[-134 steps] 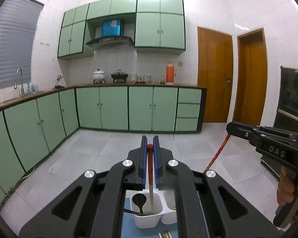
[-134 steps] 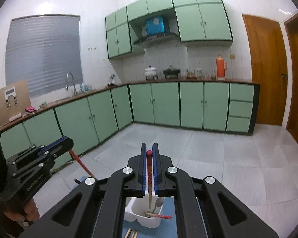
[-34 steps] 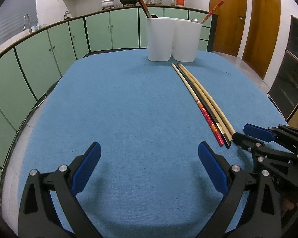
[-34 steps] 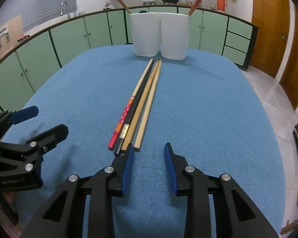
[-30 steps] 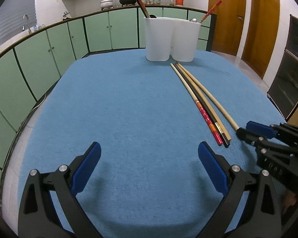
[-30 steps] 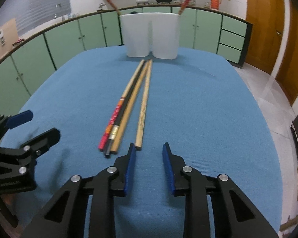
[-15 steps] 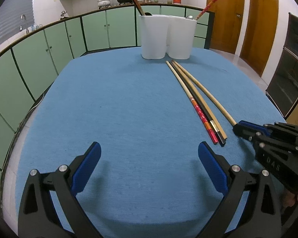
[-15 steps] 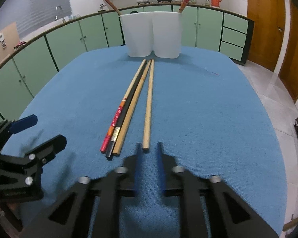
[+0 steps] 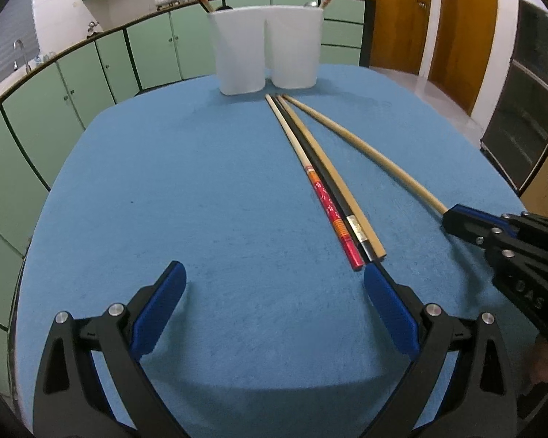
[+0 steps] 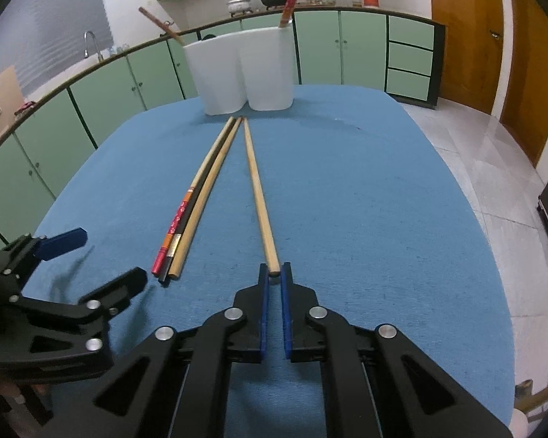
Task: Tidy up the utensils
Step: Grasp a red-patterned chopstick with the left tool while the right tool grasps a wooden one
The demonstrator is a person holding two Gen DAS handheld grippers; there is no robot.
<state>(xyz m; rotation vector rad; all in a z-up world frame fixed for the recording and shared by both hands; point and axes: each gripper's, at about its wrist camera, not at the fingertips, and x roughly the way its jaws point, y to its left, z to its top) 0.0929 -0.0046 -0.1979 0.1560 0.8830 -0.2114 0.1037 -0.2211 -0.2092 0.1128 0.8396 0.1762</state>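
Note:
Three chopsticks (image 9: 332, 197) lie bunched on the blue table mat: a red-ended one, a black one and a pale wooden one. A fourth, light wooden chopstick (image 10: 259, 197) lies splayed to their right. My right gripper (image 10: 274, 273) is shut on its near end; in the left wrist view that gripper (image 9: 453, 217) comes in from the right. My left gripper (image 9: 274, 292) stands wide open just above the mat, its right finger close to the bunch's near ends. A white two-compartment holder (image 9: 268, 45) stands at the far end with chopsticks in it.
The blue mat (image 10: 383, 189) covers a rounded table whose edges drop to a tiled floor on the right. Green kitchen cabinets (image 10: 102, 102) run behind and to the left. Wooden doors (image 9: 453, 22) stand at the back right.
My right gripper closed on the near end of the light wooden chopstick and swung it away from the bunch. My left gripper moved forward toward the bunch's near ends.

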